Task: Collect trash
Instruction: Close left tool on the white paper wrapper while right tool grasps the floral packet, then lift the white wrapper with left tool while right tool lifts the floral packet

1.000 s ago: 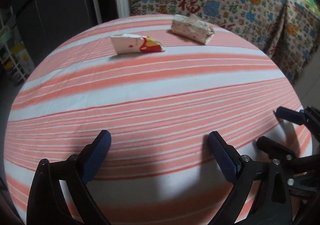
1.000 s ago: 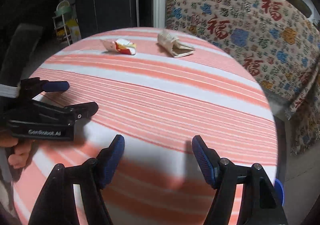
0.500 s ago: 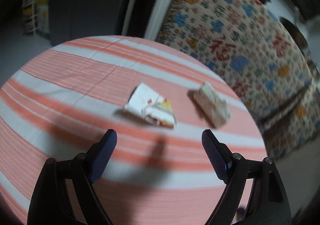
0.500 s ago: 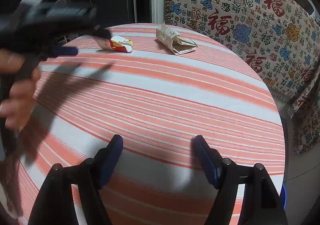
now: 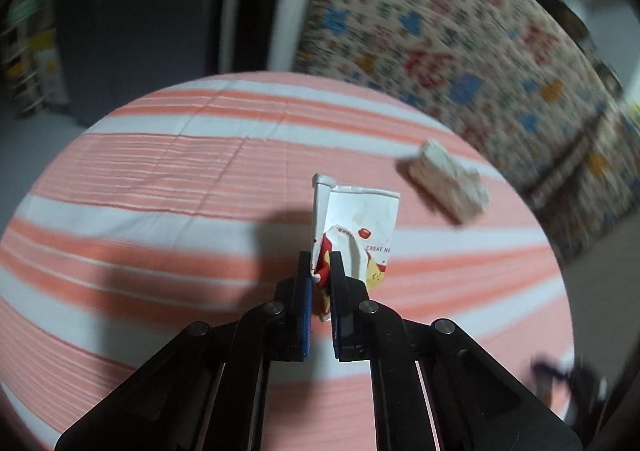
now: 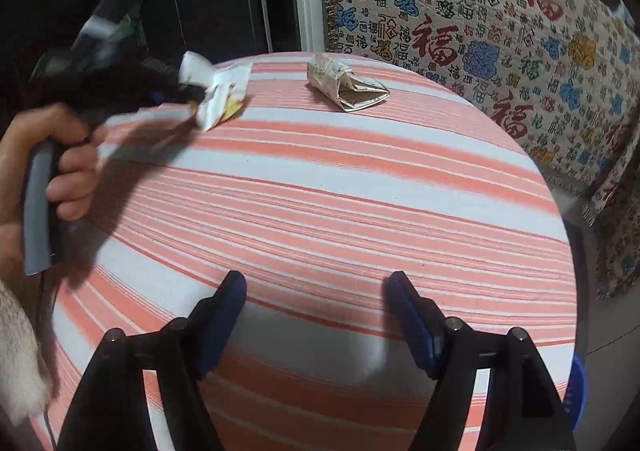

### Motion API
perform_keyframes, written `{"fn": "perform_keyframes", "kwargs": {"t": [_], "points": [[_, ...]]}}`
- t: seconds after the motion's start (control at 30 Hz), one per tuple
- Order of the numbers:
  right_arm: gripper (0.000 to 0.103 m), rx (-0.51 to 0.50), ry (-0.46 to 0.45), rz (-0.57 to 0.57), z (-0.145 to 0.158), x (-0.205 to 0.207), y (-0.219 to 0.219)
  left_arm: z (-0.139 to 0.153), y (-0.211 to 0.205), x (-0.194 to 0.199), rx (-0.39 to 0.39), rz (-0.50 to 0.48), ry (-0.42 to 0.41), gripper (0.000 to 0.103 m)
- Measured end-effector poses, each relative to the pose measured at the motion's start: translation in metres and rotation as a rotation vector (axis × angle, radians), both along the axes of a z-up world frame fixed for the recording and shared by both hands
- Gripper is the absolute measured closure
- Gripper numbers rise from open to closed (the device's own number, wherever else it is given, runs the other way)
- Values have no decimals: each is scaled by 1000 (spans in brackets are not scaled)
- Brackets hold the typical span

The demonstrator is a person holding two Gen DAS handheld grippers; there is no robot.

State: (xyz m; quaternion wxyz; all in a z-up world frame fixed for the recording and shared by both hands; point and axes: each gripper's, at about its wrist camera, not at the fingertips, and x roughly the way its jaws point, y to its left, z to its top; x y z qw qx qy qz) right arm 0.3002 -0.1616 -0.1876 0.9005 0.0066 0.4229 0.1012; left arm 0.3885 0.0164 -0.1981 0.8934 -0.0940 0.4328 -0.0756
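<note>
My left gripper [image 5: 320, 271] is clamped on the lower edge of a white snack wrapper [image 5: 356, 227], which stands up from between its pads over the round table [image 5: 160, 179] with the pink-and-white striped cloth. From the right wrist camera the same wrapper [image 6: 218, 95] shows at the far left side of the table, and I judge it lifted or nearly lifted off the cloth, though blur keeps me from being sure. My right gripper [image 6: 316, 311] hangs over the near edge of the table with its jaws apart and nothing between them.

The second piece of trash, a folded paper packet [image 6: 346, 85], lies on the table's far side, to the right of the wrapper and well apart from it.

What worries me is the bite: the pads hold only a thin corner of the crumpled paper, so a quick swing could let the wrapper slip out or tear and drop back onto the table or past its edge. I see no bin from here, unless the blue object [image 6: 576, 391] below the table's right rim is one.

Readable writing: "CREAT" and part of a further word on the wrapper, in red beside a red and yellow print. The patterned throw [image 6: 500, 31] behind the table repeats the Chinese character 福 in red and black.
</note>
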Motion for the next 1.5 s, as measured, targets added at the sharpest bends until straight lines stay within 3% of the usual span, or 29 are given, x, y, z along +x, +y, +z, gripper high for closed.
{"fn": "perform_keyframes", "kwargs": {"t": [0.13,0.23,0.3,0.37,0.43,0.63,0.67,0.7,0.73,0.77,0.8,0.83,0.97,1.1,1.2,1.23,1.27,1.33,1.37,1.5], "points": [[28,-35,4,-8,3,15,-11,3,14,-19,14,-220,84,97],[28,-58,-45,0,21,43,-8,4,7,-26,62,-274,87,95],[28,-46,-66,22,34,68,4,1,0,-28,80,-281,82,85],[28,-49,-72,57,43,101,25,0,-5,-29,95,-273,66,58],[28,-102,-54,97,43,130,45,-1,-7,-31,109,-268,54,52],[28,-261,-7,127,26,193,71,-6,-4,-35,131,-281,59,53],[35,-256,8,119,22,200,70,-8,-3,-34,130,-277,61,55],[57,-241,23,123,20,203,69,-10,-2,-34,131,-272,64,56],[58,-243,30,125,17,204,70,-11,-2,-34,131,-270,65,69],[61,-234,10,114,18,201,68,-12,-2,-34,124,-272,62,80],[62,-205,7,103,20,195,65,-11,-1,-36,116,-262,44,82],[65,-170,5,89,22,188,60,-10,0,-38,112,-254,37,92],[65,-52,-1,44,35,137,38,-8,1,-58,46,-254,39,93],[65,-15,32,-4,39,63,16,-3,-13,-99,74,-283,36,93],[63,12,33,-22,39,14,6,-3,-29,-128,149,-296,1,89],[59,33,30,-23,36,-2,5,-5,-33,-134,175,-289,-9,84],[57,46,29,-28,34,-12,4,-7,-34,-139,191,-284,-13,68],[36,45,16,-44,26,-26,4,-12,-34,-147,207,-261,-25,48],[31,47,6,-47,22,-31,3,-14,-32,-149,213,-241,-27,47],[31,24,-16,-24,16,-44,2,-14,-21,-154,173,-209,-26,48]]}}
